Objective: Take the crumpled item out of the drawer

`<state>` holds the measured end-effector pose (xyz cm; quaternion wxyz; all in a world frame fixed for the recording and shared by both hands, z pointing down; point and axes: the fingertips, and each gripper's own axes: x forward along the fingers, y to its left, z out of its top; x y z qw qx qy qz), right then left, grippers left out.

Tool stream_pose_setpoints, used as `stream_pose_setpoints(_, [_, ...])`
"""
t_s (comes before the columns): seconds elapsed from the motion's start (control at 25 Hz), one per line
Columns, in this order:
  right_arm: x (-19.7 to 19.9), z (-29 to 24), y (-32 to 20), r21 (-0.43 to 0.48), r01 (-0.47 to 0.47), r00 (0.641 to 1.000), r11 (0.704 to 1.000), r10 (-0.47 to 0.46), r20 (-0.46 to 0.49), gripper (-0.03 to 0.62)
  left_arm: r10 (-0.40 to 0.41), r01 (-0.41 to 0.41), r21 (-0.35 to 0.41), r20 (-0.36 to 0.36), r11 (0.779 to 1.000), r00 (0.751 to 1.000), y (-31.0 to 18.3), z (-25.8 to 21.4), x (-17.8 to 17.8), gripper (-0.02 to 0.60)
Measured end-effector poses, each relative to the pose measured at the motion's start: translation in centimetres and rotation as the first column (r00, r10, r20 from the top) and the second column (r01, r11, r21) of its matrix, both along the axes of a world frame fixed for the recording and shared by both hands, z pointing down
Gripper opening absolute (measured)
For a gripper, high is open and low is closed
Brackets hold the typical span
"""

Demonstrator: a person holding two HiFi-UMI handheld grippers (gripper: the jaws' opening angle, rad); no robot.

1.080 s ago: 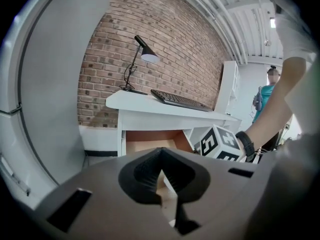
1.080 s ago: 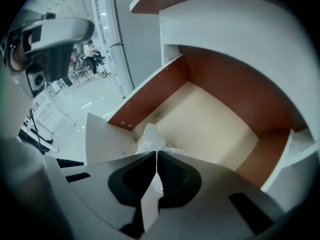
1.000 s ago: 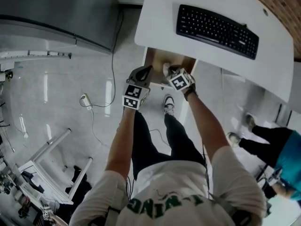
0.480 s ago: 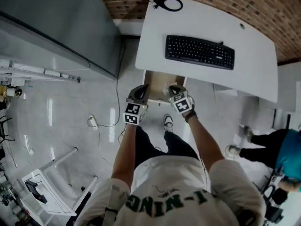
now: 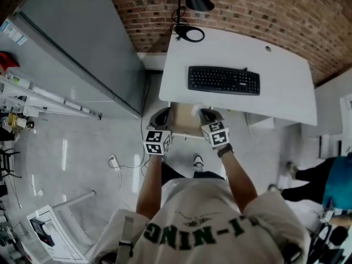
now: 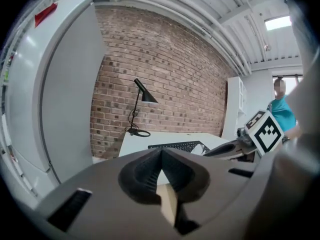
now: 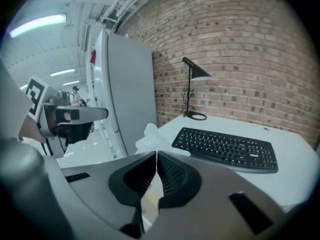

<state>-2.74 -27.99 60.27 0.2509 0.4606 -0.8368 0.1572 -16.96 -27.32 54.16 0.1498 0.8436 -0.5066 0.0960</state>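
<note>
In the head view, the crumpled white item [image 5: 196, 110] sticks out past my right gripper [image 5: 205, 115], over the open wooden drawer [image 5: 181, 126] at the white desk's [image 5: 275, 98] front edge. The right gripper view shows the jaws pressed together on that crumpled item [image 7: 150, 136], level with the desk top. My left gripper [image 5: 160, 116] hovers beside the drawer's left side. Seen in its own view, the left gripper [image 6: 161, 153] is shut with nothing in it.
A black keyboard [image 5: 223, 80] lies on the desk, and a black lamp [image 5: 190, 4] stands at the desk's back left by the brick wall. A tall grey cabinet [image 5: 82, 43] stands to the left. Another person [image 5: 330, 180] is at the far right.
The head view has swung up towards the brick wall. Both grippers now sit closer to the desk's front edge, and the right one still holds the crumpled item.
</note>
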Motion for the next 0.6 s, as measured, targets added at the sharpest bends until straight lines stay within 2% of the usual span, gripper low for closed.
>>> stream_pose_setpoints(0.16, [1.4, -5.1, 0.1, 0.124, -0.035, 0.998, 0.992, 0.028, 0.058, 0.012, -0.05, 0.05, 0.035, 0.007, 0.998, 0.999, 0.0, -3.4, -0.5, -0.005])
stream_pose_setpoints(0.32, [2.8, -9.3, 0.8, 0.223, -0.1, 0.993, 0.97, 0.084, 0.081, 0.012, -0.064, 0.059, 0.115, 0.039, 0.992, 0.997, 0.4, -7.2, 0.0, -0.005])
stream_pose_setpoints(0.44, [3.6, -12.0, 0.8, 0.264, -0.168, 0.982, 0.95, 0.138, 0.128, 0.012, -0.076, 0.069, 0.174, 0.034, 0.982, 0.997, 0.3, -10.3, 0.6, -0.005])
stream_pose_setpoints(0.6, [3.8, -15.5, 1.2, 0.294, -0.221, 0.964, 0.93, 0.162, 0.211, 0.012, -0.108, 0.1, 0.226, 0.025, 0.969, 0.994, 0.7, -13.1, 0.4, -0.005])
